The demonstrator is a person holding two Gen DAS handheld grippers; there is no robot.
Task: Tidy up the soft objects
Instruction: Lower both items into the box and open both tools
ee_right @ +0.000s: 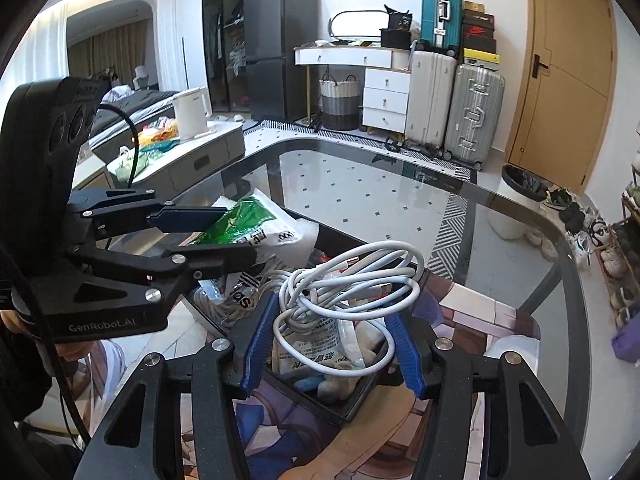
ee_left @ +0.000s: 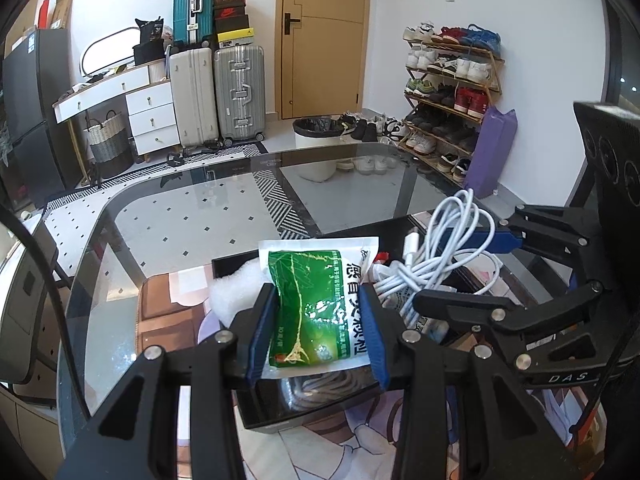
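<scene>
While the left hand-held gripper [ee_left: 318, 330] clamps its blue pads on a green-and-white medicine sachet [ee_left: 316, 312], the right hand-held gripper [ee_right: 332, 340] is closed on a tangled white charging cable [ee_right: 352, 284]. Both bundles hang just above a black tray [ee_right: 352, 404] that sits on a printed mat [ee_left: 168, 312] at the near edge of the glass table [ee_left: 192, 216]. More packets and white padding lie crowded inside that tray.

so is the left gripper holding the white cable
No, the left gripper is shut on the green and white packet; the white cable sits between the right gripper's fingers.
</scene>
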